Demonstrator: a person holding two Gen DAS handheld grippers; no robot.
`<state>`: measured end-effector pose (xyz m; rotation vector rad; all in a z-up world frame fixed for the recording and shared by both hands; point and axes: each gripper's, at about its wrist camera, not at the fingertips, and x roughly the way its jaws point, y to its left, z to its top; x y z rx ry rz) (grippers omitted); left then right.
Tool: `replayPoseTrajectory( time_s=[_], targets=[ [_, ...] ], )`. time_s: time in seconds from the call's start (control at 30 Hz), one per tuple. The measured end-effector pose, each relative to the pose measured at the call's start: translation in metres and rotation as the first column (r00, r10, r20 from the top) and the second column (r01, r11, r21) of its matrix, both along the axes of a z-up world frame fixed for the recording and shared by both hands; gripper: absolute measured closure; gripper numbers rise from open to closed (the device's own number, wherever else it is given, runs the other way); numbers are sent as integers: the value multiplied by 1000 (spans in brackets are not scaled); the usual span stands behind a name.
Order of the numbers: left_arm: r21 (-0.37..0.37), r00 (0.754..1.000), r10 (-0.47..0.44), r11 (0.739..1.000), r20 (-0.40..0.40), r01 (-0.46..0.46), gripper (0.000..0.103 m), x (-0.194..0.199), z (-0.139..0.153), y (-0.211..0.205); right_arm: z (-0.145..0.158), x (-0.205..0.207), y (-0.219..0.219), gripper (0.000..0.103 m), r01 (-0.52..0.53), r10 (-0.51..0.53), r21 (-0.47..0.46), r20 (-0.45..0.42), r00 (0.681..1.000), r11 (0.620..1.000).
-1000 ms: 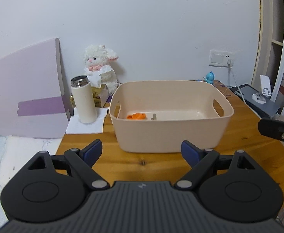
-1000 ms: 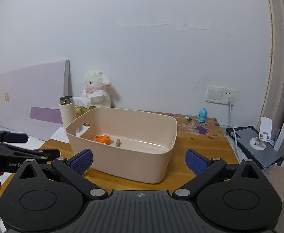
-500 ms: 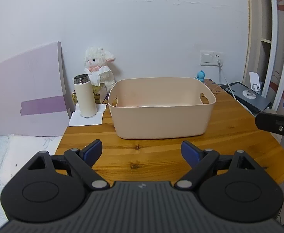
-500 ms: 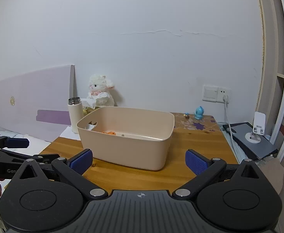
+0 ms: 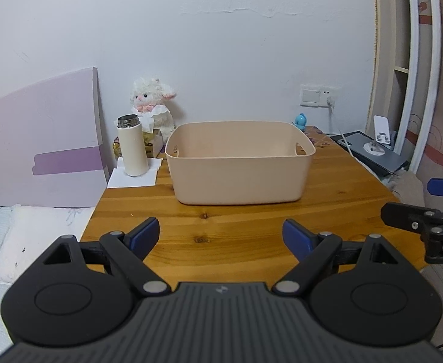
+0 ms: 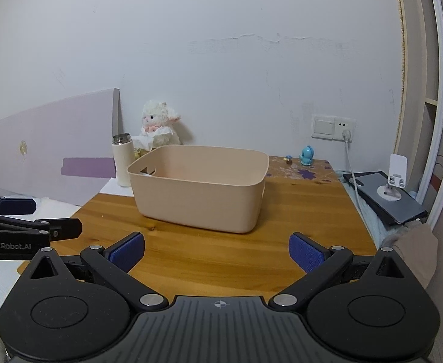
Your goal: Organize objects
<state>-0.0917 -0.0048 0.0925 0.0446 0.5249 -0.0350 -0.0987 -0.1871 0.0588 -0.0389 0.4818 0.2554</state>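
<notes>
A beige plastic basket [image 5: 239, 178] stands on the wooden table [image 5: 251, 230]; it also shows in the right wrist view [image 6: 200, 199]. Its inside is hidden from both views. My left gripper [image 5: 221, 234] is open and empty, held back over the table's near edge. My right gripper [image 6: 216, 255] is open and empty, also short of the basket. Each gripper shows at the edge of the other's view, the right one [image 5: 424, 217] and the left one [image 6: 24, 230].
A white thermos [image 5: 132, 148] stands on a paper napkin beside a plush lamb [image 5: 153, 106] at the back left. A blue figurine [image 6: 307, 155] and a tablet with a phone stand [image 6: 388, 193] are at the right. A bed lies left of the table.
Both grippers have pulled back and lower from the basket, which now looks smaller. The orange item seen inside it earlier is now hidden by the basket's wall.
</notes>
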Motion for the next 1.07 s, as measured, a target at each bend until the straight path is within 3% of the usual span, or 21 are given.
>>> replayPoseTrajectory(
  time_s=[0.6,0.67,0.93,1.07],
  targets=[
    [4,1000,25,1000,-18,-25,13,-29,-3,8,-3,-19,-6,0,3,-4,-14,-24,1000,1000],
    [1,999,28,1000,-19,-28,9,-29,-3,9,-2,-18,-6,0,4,-4,-14,-22,1000,1000],
    [1,999,24,1000,-30,-24,8,-24,-4,11,-5,-9,-7,0,8,-8,-11,-37,999,1000],
    [-7,1000,19,1000,-23,-19,0,-20,-5,13,-7,-3,-7,0,10,-11,-9,-47,999,1000]
  ],
)
